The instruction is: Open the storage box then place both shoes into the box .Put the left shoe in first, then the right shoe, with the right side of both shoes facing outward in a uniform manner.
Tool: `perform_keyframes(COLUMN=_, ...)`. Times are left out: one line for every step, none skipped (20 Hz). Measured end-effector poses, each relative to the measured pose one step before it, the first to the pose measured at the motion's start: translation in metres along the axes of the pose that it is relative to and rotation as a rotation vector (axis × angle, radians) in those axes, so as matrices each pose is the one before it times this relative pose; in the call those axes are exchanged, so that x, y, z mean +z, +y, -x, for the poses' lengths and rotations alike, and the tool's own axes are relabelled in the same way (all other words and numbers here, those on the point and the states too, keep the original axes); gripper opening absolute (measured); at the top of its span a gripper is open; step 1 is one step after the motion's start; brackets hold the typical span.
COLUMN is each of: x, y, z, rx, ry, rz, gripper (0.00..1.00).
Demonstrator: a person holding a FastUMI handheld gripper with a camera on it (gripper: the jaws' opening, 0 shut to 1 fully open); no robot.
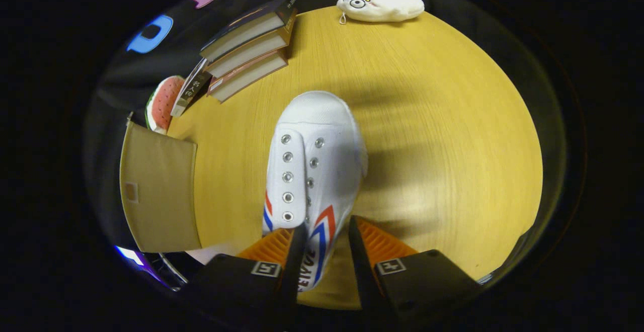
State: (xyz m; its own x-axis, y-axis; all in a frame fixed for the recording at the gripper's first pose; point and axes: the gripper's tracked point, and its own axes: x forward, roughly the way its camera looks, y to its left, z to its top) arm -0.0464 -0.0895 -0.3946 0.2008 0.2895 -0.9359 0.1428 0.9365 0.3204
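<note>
Right now my claw is down low over a wooden table, and a white shoe sits between my two fingers. One finger is pushed up against one side of the shoe, by the red and blue stripes. Beside the other finger I can see a thin strip of table, so I cannot tell if that finger touches the shoe. That means I cannot tell if my claw is pinching the shoe or just sitting around it.

The back part of the shoe is down between my fingers. The toe points away from me, out across the table. The shoe has no laces, just two rows of little round metal holes going up its front. I see red and blue stripes on both sides, and some blue letters low down on one side.

Off to one side of the shoe there is a flat tan panel at the table's edge, with a small square patch on it. It may be part of the storage box, but I cannot tell for sure.

Beyond the shoe, at the far side of the table, is a stack of books, and one more book leans on the stack. Just beside the books is a toy that looks like a watermelon slice. Far off at the other corner lies a soft white plush toy with a big round eye and a bit of yellow on it.
</note>
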Motion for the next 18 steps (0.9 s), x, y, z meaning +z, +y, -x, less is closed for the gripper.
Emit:
perform_keyframes(x=-0.00061, y=-0.00097, z=0.00095, rx=0.00542, ry=0.00514, rz=0.00595, gripper=0.58)
perform_keyframes(x=0.00000, y=-0.00093, z=-0.00065, rx=0.00554, ry=0.00226, rz=-0.00399, gripper=0.47)
perform_keyframes(x=0.00041, y=-0.00025, z=0.00312, rx=0.00577, ry=0.00448, rz=-0.02952, gripper=0.47)
perform_keyframes(x=-0.00234, y=0.00166, z=-0.00390, rx=0.01301, ry=0.01092, rz=-0.03368, gripper=0.44)
perform_keyframes(x=0.00071, y=0.00178, z=0.00052, rx=0.01296, ry=-0.00205, rz=-0.02376, gripper=0.44)
perform_keyframes(x=-0.00072, y=-0.00066, z=0.00128, rx=0.00871, ry=0.00608, rz=-0.01299, gripper=0.40)
perform_keyframes(x=-0.00047, y=0.00149, z=0.00079, rx=0.00346, ry=-0.00347, rz=-0.00924, gripper=0.35)
perform_keyframes(x=-0.00063, y=-0.00040, z=-0.00054, rx=0.00364, ry=-0.00142, rz=-0.00849, gripper=0.30)
perform_keyframes(x=0.00204, y=-0.00260, z=0.00079, rx=0.00526, ry=-0.00368, rz=-0.03451, gripper=0.28)
perform_keyframes(x=0.00093, y=0.00054, z=-0.00175, rx=0.01170, ry=0.00309, rz=-0.02755, gripper=0.17)
perform_keyframes(x=-0.00113, y=-0.00037, z=0.00351, rx=0.01196, ry=-0.00353, rz=-0.02700, gripper=0.17)
perform_keyframes(x=0.00144, y=0.00074, z=0.00809, rx=0.00647, ry=-0.00720, rz=-0.02038, gripper=0.14)
perform_keyframes(x=-0.00185, y=0.00115, z=-0.00343, rx=0.00470, ry=-0.00417, rz=-0.00791, gripper=0.10)
perform_keyframes(x=-0.00125, y=0.00273, z=0.00189, rx=-0.00450, ry=-0.00547, rz=-0.00630, gripper=0.09)
perform_keyframes(x=-0.00152, y=0.00454, z=0.00181, rx=-0.00217, ry=-0.00671, rz=-0.00470, gripper=0.09)
perform_keyframes(x=-0.00165, y=0.00555, z=0.00396, rx=0.00307, ry=-0.01048, rz=-0.00691, gripper=0.09)
perform_keyframes(x=-0.00153, y=0.00639, z=0.00607, rx=0.00477, ry=-0.01057, rz=-0.00503, gripper=0.09)
perform_keyframes(x=0.00047, y=0.00670, z=0.00537, rx=0.00417, ry=-0.01562, rz=-0.00630, gripper=0.09)
